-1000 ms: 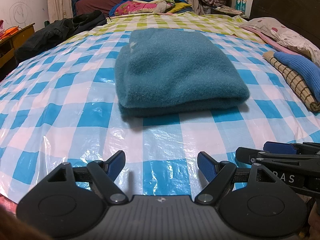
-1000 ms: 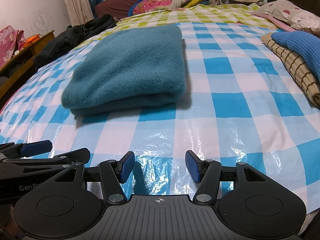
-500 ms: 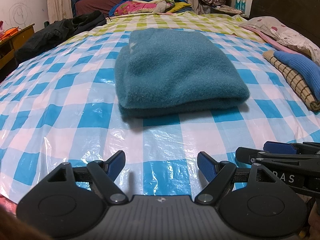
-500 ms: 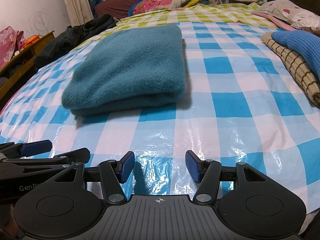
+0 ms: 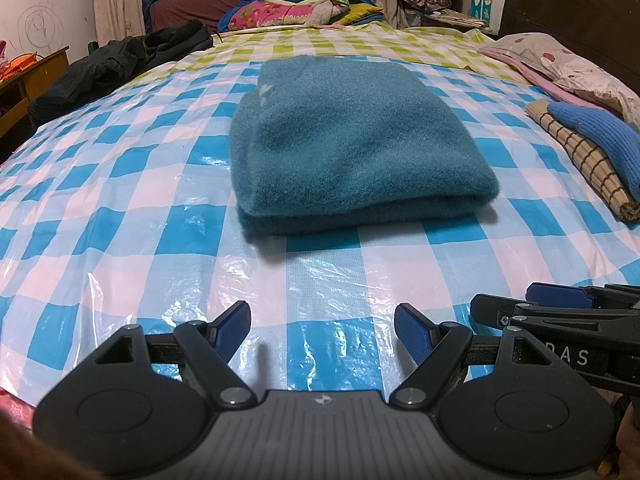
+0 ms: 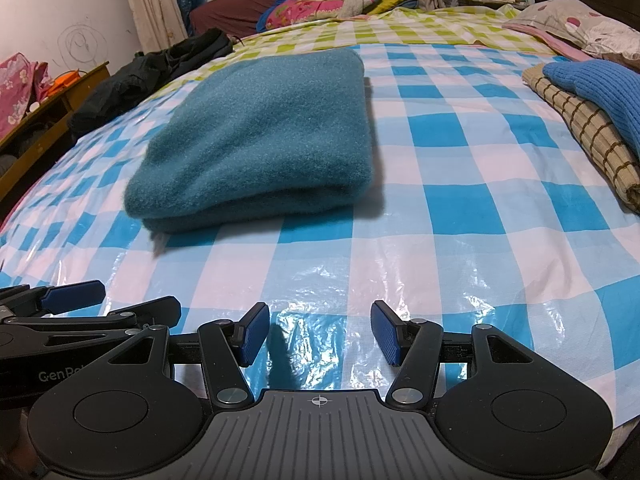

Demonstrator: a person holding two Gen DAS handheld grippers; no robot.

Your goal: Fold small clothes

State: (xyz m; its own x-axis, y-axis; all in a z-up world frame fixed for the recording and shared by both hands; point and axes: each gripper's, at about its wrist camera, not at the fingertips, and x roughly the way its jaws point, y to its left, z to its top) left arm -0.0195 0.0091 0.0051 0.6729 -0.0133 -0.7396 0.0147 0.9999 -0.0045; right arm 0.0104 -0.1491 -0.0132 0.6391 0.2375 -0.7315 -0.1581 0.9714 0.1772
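A teal fleece garment [image 5: 352, 148] lies folded in a thick rectangle on the blue-and-white checked plastic sheet [image 5: 120, 216] over the bed; it also shows in the right wrist view [image 6: 264, 136]. My left gripper [image 5: 322, 334] is open and empty, low over the sheet, a short way in front of the garment. My right gripper [image 6: 316, 334] is open and empty beside it, also short of the garment. Each gripper's side shows in the other's view.
A folded tan checked cloth [image 5: 584, 160] with a blue knit [image 5: 600, 136] on top lies at the right. A black jacket [image 5: 116, 68] lies at the far left. Pillows [image 5: 572, 68], a dark headboard and a pile of bedding [image 5: 304, 8] are at the back.
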